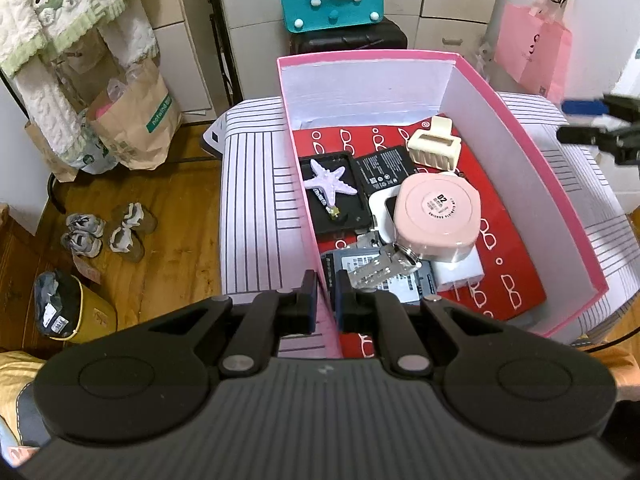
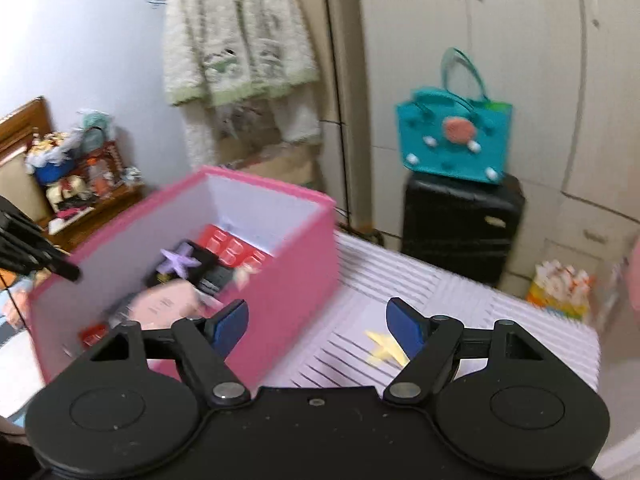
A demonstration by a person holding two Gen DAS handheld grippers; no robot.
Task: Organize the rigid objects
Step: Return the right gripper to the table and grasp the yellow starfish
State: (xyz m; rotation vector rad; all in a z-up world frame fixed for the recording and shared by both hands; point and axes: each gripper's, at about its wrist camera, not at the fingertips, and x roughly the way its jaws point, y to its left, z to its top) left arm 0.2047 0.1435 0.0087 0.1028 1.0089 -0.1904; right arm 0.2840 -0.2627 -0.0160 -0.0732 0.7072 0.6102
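Note:
A pink box [image 1: 516, 136] with white inner walls stands on a striped table. My left gripper [image 1: 325, 296] is shut on the box's near left wall. Inside lie a purple starfish [image 1: 330, 180] on a black tray, a cream hair clip [image 1: 434, 146], a round pink case [image 1: 436, 214], keys [image 1: 380, 270] and dark flat packs. My right gripper [image 2: 320, 326] is open and empty to the right of the box [image 2: 288, 276], above the table. A yellow starfish [image 2: 384, 350] lies on the table just beyond its right finger. The right gripper also shows at the left wrist view's right edge [image 1: 600, 128].
A black suitcase [image 2: 460, 232] with a teal felt bag [image 2: 452, 136] on it stands behind the table. Paper bags [image 1: 136, 120], shoes [image 1: 104, 232] and a yellow bin [image 1: 76, 312] sit on the wooden floor to the left. A pink bag [image 1: 532, 52] hangs at the far right.

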